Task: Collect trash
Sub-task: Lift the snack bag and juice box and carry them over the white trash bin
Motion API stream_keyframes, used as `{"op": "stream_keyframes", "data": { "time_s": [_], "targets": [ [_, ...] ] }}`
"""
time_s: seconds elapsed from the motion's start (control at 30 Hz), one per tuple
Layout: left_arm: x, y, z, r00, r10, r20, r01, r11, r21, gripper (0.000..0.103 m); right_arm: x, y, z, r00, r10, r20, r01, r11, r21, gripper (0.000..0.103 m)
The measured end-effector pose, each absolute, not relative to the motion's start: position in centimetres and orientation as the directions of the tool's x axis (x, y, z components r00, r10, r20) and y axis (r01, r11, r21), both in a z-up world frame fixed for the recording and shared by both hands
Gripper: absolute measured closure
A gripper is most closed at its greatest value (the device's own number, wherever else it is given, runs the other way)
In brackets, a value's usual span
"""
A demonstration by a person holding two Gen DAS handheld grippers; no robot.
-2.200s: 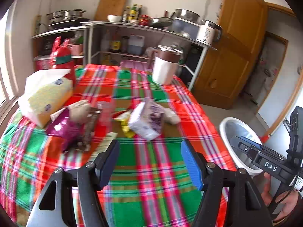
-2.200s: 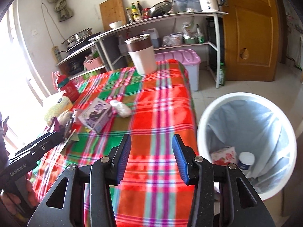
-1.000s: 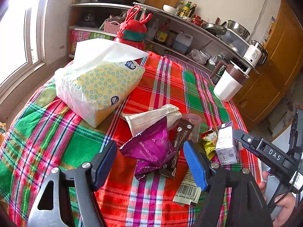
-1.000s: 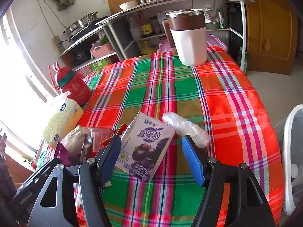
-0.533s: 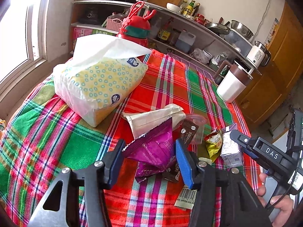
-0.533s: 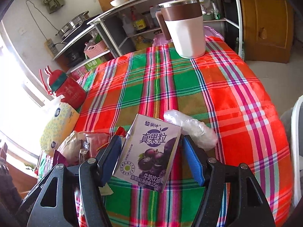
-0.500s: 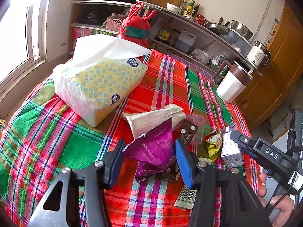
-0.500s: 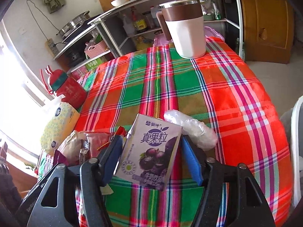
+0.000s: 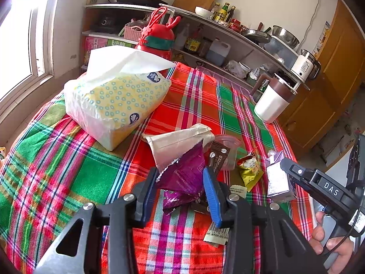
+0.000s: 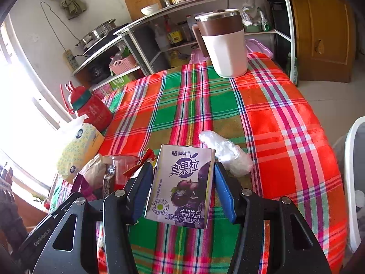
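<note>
**Wrappers and carton between closing jaws**

Left wrist view: left gripper (image 9: 180, 182) low over plaid tablecloth (image 9: 68, 171), jaws narrow and closing, purple snack wrapper (image 9: 184, 173) between the blue pads and touched by both. Pale paper bag (image 9: 178, 139) just behind, brown sachet (image 9: 217, 158) and clear plastic cup (image 9: 228, 146) beside it; cup's contents impossible to make out. Yellow wrapper (image 9: 249, 169) and barcoded strip (image 9: 217, 233) nearby, the strip partly hidden under the right finger. Tissue pack (image 9: 116, 105) at left with one sheet pulled up. White jug (image 9: 272, 102) with brown lid at far edge, inside hidden. Right gripper seen side-on at right edge, held by a hand (image 9: 335, 246) cut off by the frame.

Right wrist view: right gripper (image 10: 182, 189) with jaws half open and closing, purple milk carton (image 10: 182, 185) upright between them, pads at both sides; firm pressure hard to judge. Crumpled clear plastic (image 10: 228, 153) just right of carton. Heap of wrappers at left, mostly hidden behind left finger. Red bottle (image 10: 91, 109) near window, washed out by glare. White bin rim (image 10: 351, 182) cut off at right edge, contents barely visible.
</note>
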State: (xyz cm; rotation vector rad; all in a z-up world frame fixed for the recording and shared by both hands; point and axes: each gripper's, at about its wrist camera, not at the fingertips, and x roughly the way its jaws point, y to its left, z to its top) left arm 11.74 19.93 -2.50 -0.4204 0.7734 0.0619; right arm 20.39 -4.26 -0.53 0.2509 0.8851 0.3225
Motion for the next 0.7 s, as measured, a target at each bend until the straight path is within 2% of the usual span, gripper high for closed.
{"op": "stream_keyframes", "data": {
  "time_s": [0.03, 0.07, 0.2, 0.3, 0.37, 0.5, 0.7],
  "targets": [
    [11.6, 19.9, -2.5, 0.718, -0.1, -0.688, -0.203, 0.916, -0.345, 0.074, 20.2, -4.4, -0.4, 0.594, 0.378, -0.71, -0.173, 0.922, 0.346, 0.048],
    [11.6, 19.8, -2.4, 0.719, -0.102, -0.687, -0.198, 0.918, -0.344, 0.078, 20.0, -4.5, -0.4, 0.595, 0.378, -0.709, -0.172, 0.922, 0.347, 0.048],
    [11.5, 19.7, -2.5, 0.717, -0.107, -0.688, -0.2, 0.915, -0.351, 0.078, 19.6, -5.1, -0.3, 0.594, 0.387, -0.705, -0.167, 0.917, 0.362, 0.048],
    [11.7, 19.9, -2.6, 0.714, -0.153, -0.683, -0.187, 0.899, -0.397, 0.065, 19.4, -5.4, -0.2, 0.594, 0.391, -0.703, -0.169, 0.915, 0.366, 0.048],
    [11.9, 19.7, -2.5, 0.715, -0.139, -0.685, -0.195, 0.901, -0.386, 0.033, 19.2, -5.4, -0.3, 0.594, 0.389, -0.704, -0.171, 0.916, 0.362, 0.048],
    [13.0, 19.1, -3.0, 0.697, -0.105, -0.71, -0.215, 0.913, -0.347, 0.03, 19.0, -5.5, -0.3, 0.592, 0.39, -0.705, -0.171, 0.916, 0.363, 0.048],
    [13.5, 19.2, -3.4, 0.7, -0.071, -0.71, -0.254, 0.905, -0.341, 0.033, 18.9, -5.7, -0.4, 0.593, 0.389, -0.705, -0.172, 0.917, 0.361, 0.048]
  ]
}}
